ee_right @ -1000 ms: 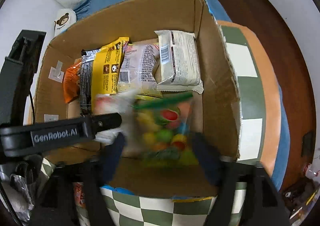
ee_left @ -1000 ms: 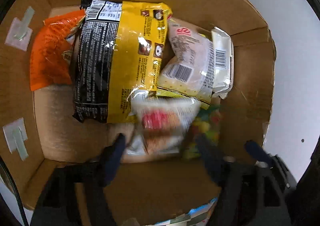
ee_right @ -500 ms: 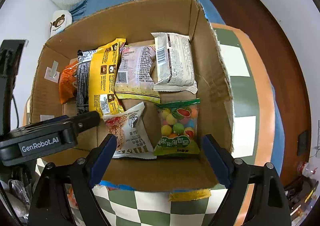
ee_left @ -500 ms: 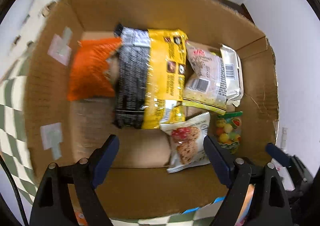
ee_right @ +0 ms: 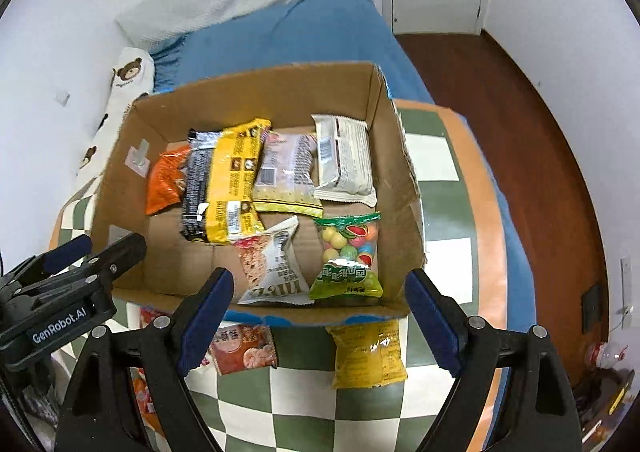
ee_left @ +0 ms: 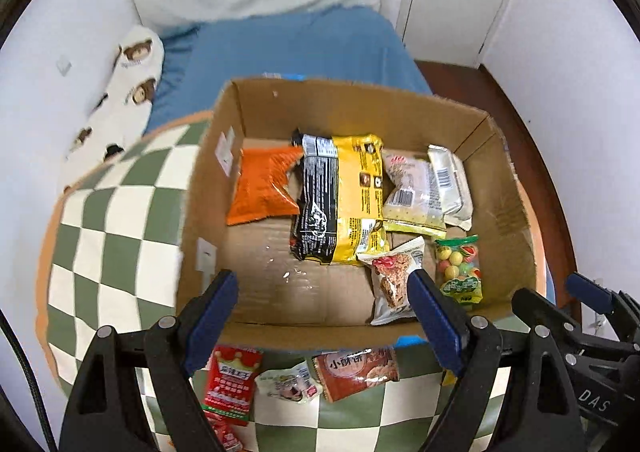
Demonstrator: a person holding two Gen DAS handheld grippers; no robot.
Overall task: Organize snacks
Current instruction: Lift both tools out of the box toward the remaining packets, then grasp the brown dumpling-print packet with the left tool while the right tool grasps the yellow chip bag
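You are holding the left gripper point(ee_left: 322, 304) and right gripper point(ee_right: 318, 302) wide and empty above the cardboard box point(ee_right: 256, 92); its near-right corner is housing the candy bag point(ee_right: 347, 262), freeing you for packets point(ee_right: 368, 352) lying on the checkered table point(ee_right: 444, 168).

"GenRobot.AI" on left tongs point(ee_right: 64, 252); "DAS" on right tongs point(ee_left: 592, 292)
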